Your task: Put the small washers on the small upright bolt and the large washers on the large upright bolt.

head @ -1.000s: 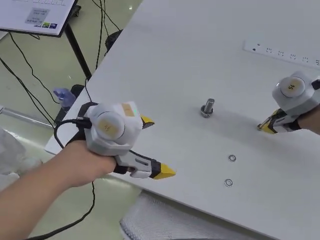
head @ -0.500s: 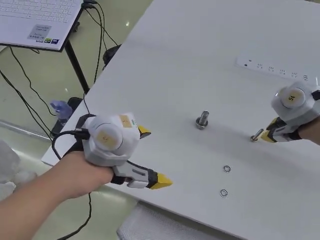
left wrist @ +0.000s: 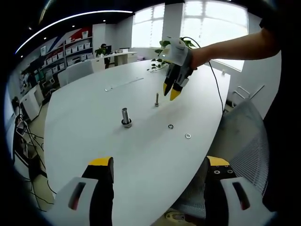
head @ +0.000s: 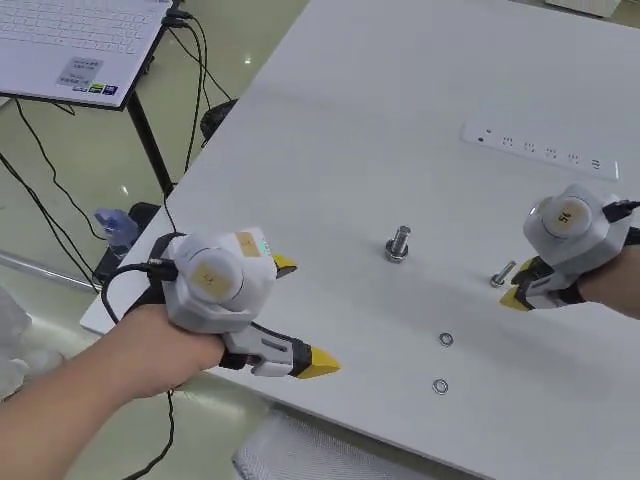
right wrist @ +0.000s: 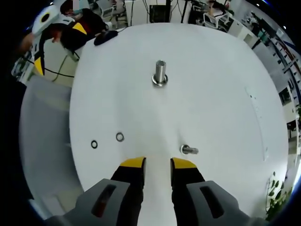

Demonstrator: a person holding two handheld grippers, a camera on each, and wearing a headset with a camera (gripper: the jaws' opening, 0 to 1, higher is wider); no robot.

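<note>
The large bolt (head: 398,244) stands upright near the middle of the white table (head: 400,110); it also shows in the left gripper view (left wrist: 125,117) and the right gripper view (right wrist: 160,73). The small bolt (head: 501,273) stands to its right, free, just off the tips of my right gripper (head: 520,296), whose jaws are a little apart with nothing between them (right wrist: 158,165). Two small washers (head: 446,339) (head: 440,386) lie flat nearer the front edge. My left gripper (head: 302,313) hovers wide open over the table's front left edge, holding nothing.
A white power strip (head: 540,153) lies at the back right. A laptop (head: 75,40) sits on a stand to the left, with cables trailing to the floor. A mesh chair (head: 320,450) stands under the front edge.
My right gripper has let go of the small bolt and drawn slightly back from it. The left gripper has barely moved. The head camera has shifted.
</note>
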